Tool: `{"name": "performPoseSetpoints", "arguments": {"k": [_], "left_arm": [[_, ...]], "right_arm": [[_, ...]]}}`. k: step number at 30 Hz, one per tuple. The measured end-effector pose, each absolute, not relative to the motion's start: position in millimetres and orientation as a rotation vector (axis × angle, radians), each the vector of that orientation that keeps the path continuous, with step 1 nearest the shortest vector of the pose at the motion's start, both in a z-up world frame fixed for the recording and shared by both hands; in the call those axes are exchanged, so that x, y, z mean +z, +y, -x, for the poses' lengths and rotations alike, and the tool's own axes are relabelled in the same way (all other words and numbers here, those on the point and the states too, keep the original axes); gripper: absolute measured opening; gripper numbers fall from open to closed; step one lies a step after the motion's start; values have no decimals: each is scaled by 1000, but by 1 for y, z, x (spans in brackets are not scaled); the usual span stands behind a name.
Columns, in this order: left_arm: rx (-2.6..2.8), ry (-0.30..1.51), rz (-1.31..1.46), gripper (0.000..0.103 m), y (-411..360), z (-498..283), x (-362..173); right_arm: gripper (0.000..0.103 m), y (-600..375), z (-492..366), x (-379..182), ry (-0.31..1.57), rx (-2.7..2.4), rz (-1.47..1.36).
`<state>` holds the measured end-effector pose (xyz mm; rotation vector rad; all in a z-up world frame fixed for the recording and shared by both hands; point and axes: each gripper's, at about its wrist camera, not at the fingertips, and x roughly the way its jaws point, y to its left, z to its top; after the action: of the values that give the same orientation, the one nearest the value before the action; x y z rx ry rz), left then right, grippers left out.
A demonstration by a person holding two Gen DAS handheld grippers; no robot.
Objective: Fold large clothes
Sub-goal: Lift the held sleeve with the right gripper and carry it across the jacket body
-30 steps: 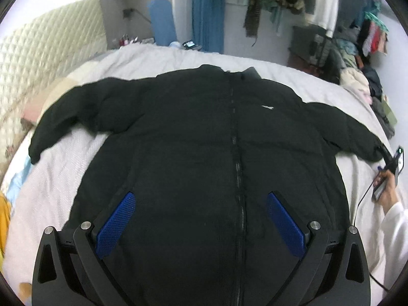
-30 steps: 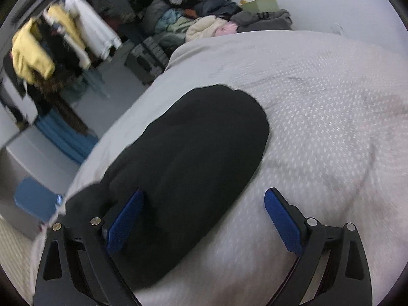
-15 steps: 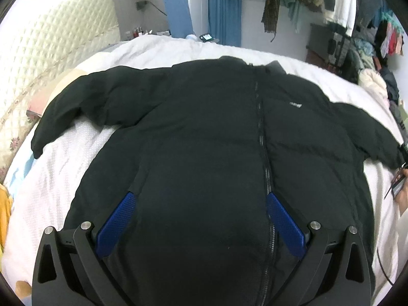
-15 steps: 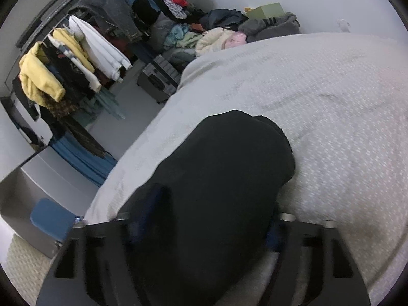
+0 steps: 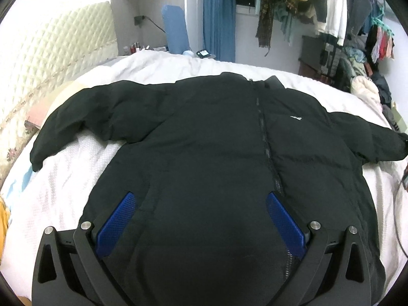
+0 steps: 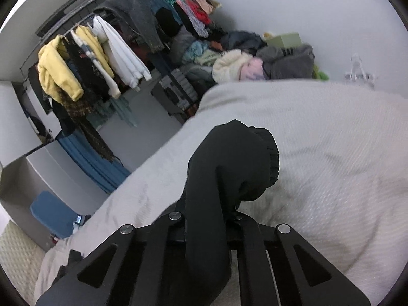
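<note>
**Black jacket spread on the bed, one sleeve cuff pinched**

A black padded zip-front jacket [image 5: 216,153] is laid flat, front up, on a white textured bedspread [image 5: 63,178], its collar pointed away from the left wrist camera and both sleeves stretched out to the sides. The ribbed cuff end of one black sleeve [image 6: 237,163] is clamped by the right gripper [image 6: 206,216], whose jaws are closed tightly on the bunched fabric; the sleeve end is raised above the bedspread [image 6: 331,153] there. The left gripper [image 5: 201,206] is held low over the jacket's hem area, jaws spread wide with the blue pads [image 5: 117,219] apart and nothing between them but the cloth below; contact with the fabric cannot be made out. The right fingertips are hidden by the sleeve. A cream quilted headboard [image 5: 51,58] is seen at the bed's far left, and a crowded rail of hanging clothes [image 6: 89,58] beyond the bed.
</note>
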<state>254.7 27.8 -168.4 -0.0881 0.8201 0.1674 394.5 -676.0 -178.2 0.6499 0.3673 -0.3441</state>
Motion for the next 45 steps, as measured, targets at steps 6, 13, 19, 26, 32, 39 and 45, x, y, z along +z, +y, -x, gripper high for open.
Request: {"name": "performPoseSetpoints", "arguments": {"k": [6, 13, 19, 26, 32, 39, 45], "left_arm": [[160, 755, 99, 103, 49, -247, -160], [141, 681, 68, 103, 63, -235, -151], [58, 672, 148, 103, 83, -224, -147], [15, 635, 84, 103, 89, -209, -141], [-31, 621, 73, 103, 91, -200, -142], [-37, 593, 70, 103, 103, -199, -138], [-21, 589, 76, 103, 121, -199, -136]], "right_arm": [[5, -646, -379, -105, 314, -329, -581], [5, -570, -374, 7, 258, -220, -425], [6, -460, -377, 79, 236, -105, -277], [7, -321, -387, 110, 226, 50, -119], [8, -229, -384, 98, 219, 160, -52], [10, -130, -395, 51, 272, 288, 1], [11, -59, -401, -12, 354, 413, 12]]}}
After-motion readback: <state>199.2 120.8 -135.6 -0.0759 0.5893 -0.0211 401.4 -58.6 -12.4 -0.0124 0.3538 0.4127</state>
